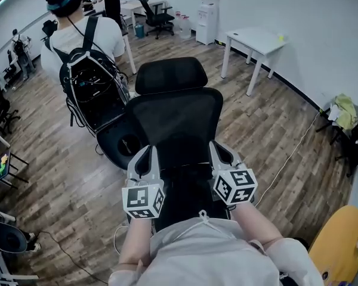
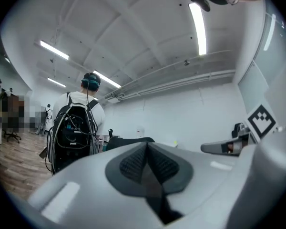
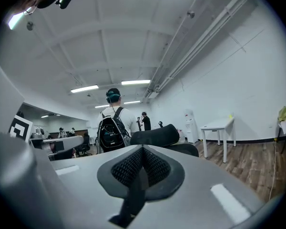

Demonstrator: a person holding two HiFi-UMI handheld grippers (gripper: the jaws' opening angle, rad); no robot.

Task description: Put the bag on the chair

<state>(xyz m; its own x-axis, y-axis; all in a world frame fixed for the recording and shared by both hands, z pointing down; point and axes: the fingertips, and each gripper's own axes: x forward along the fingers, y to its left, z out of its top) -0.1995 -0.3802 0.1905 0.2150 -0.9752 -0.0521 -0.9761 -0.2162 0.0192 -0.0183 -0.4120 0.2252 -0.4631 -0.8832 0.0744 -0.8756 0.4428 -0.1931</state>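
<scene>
Wood-plank flooring (image 1: 65,177) runs through an open office, with a white table (image 1: 258,40) near the far wall and a person (image 1: 77,37) wearing a backpack (image 1: 92,88) just beside the chair. The black mesh chair (image 1: 178,121) stands directly ahead of both grippers, headrest farthest away. The bag (image 1: 188,195) reads as the dark mass hanging between and below the two grippers, close against the chair. Its outline merges with the black mesh, so its exact shape cannot be determined. The left gripper (image 1: 147,154) and right gripper (image 1: 219,151) are side by side, pointing level. Each has its jaws fully together on a thin dark strap (image 2: 158,202), with the right-hand strap (image 3: 132,199) trailing downward likewise. Judging by these flat, limp straps, the bag is soft, likely to sag and swing. The two straps are the correct hold points; keep them level to prevent tipping.
</scene>
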